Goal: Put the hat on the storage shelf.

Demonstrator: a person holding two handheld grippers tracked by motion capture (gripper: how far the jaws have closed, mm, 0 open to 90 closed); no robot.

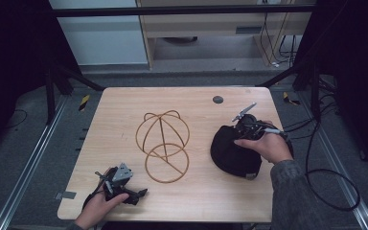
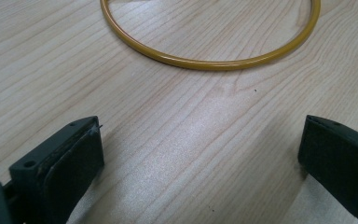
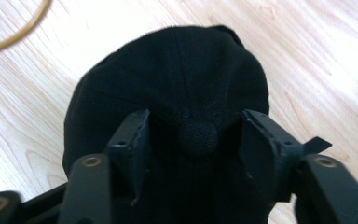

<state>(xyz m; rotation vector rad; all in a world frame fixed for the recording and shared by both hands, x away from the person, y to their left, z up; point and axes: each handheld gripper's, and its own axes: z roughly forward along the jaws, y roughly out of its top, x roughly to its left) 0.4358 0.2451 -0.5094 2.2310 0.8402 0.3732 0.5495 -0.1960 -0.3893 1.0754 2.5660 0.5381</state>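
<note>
Wooden surface carries everything. At lower left the left tool rests with jaws spread wide, holding nothing. Mid-frame stands a gold wire stand. At right, the right tool straddles a black cap's crown, jaws parted around its top button.

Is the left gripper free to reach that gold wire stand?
Probably yes: the left gripper is open, holds nothing, and bare table lies between it and the stand's bottom ring.
</note>
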